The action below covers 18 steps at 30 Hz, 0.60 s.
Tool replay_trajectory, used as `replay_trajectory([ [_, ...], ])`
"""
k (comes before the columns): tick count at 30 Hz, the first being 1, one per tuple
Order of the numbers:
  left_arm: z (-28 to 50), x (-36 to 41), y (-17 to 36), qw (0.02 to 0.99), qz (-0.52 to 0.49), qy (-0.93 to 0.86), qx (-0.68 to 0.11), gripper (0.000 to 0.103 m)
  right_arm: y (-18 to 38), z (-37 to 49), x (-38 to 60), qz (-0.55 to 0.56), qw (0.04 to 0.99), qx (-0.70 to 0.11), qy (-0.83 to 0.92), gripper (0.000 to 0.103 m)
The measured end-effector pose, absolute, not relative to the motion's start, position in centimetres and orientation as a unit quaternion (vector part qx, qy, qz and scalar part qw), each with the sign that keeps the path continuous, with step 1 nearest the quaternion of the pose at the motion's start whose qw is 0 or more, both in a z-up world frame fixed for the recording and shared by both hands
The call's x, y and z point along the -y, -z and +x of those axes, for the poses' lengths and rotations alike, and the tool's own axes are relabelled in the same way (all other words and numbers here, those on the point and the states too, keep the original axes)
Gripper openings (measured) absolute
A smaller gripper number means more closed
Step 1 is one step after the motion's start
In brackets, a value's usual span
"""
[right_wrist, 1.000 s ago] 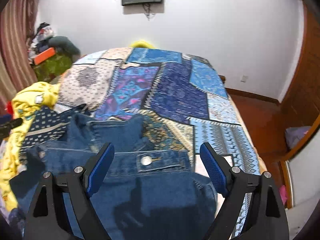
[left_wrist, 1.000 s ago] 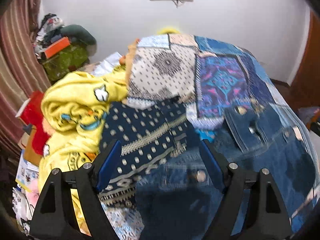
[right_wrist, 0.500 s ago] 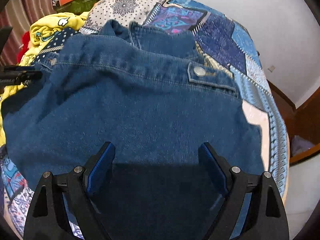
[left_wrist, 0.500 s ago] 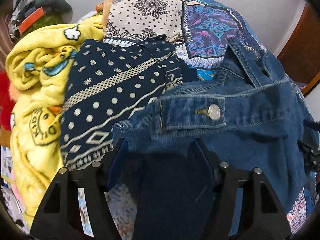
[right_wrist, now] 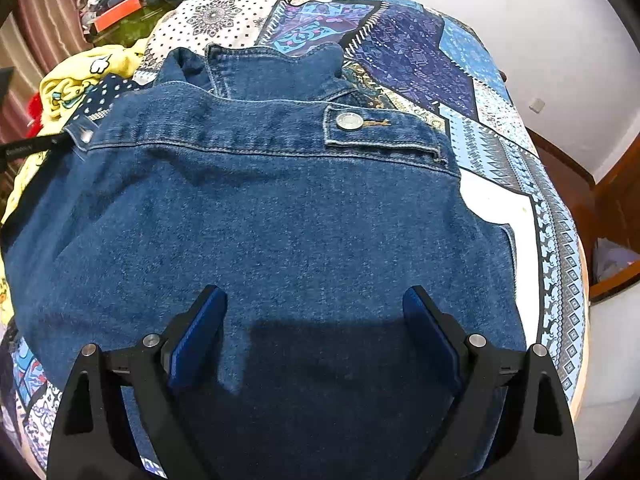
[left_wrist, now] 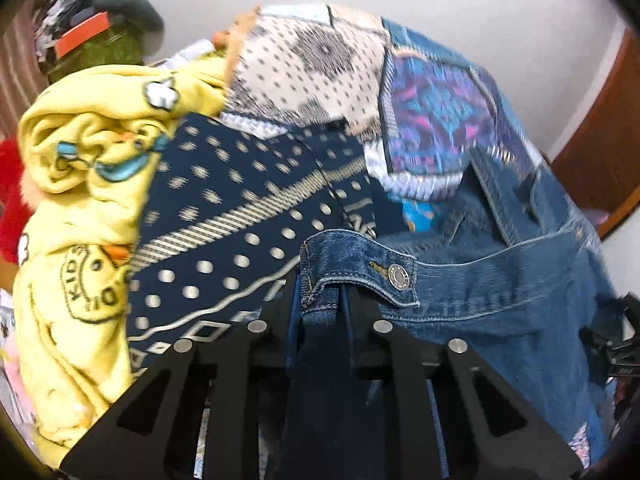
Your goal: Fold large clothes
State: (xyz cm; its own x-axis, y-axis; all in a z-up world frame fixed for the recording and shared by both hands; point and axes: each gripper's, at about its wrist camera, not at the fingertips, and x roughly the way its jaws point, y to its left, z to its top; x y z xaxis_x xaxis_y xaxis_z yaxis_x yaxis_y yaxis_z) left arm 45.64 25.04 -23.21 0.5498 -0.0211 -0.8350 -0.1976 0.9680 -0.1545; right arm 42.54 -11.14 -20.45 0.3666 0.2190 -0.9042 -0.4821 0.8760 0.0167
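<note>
Two grippers on my feeds, one garment: the blue denim jacket [right_wrist: 280,216] lies spread across the patchwork bedspread of blue, purple and cream printed panels [right_wrist: 404,52], hem edge toward me, collar at the far side. Left gripper [left_wrist: 320,300] has just been closing and its jaws now pinch the corner of the jacket's hem band, right by the buttoned denim tab with a silver metal snap [left_wrist: 398,278]; cloth fills the narrow gap between the fingers. Right gripper [right_wrist: 316,316] stands wide apart over the flat back panel, blue pads [right_wrist: 428,332] clear of the denim on both sides, gripping nothing. I see the matching waist tab with its silver snap [right_wrist: 349,121] on the right side of the jacket. Readable text is scarce: the crumpled yellow fleece blanket with cartoon prints [left_wrist: 80,184] carries a round badge where I read "KIDS"; rest of the lettering is folded away. The snap has embossed writing, too small to read. A navy cloth with cream dots and zigzag bands [left_wrist: 240,216] lies between blanket and jacket, tucked under the jacket's corner. Room: plain white wall [right_wrist: 540,20] behind the bed, brown wooden trim [left_wrist: 600,152] on the right, striped maroon curtain [right_wrist: 44,12] on the left, and a heap of clutter with an orange box [left_wrist: 82,34] on something green in the far left corner. A red fuzzy item [left_wrist: 10,200] sits beside the blanket at the left edge.
</note>
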Motion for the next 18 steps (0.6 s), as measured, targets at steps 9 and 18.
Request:
replay_trajectory([
  [9, 45.0, -25.5, 24.8, 0.86, -0.078, -0.073, -0.5, 0.018, 20.6, 42.9, 14.7, -0.116, 0.832, -0.519, -0.159, 0.09],
  [18, 41.3, -22.1, 22.8, 0.862, -0.023, -0.069, -0.502, 0.035, 19.6, 40.2, 17.4, -0.133, 0.841, -0.507, -0.134, 0.092],
])
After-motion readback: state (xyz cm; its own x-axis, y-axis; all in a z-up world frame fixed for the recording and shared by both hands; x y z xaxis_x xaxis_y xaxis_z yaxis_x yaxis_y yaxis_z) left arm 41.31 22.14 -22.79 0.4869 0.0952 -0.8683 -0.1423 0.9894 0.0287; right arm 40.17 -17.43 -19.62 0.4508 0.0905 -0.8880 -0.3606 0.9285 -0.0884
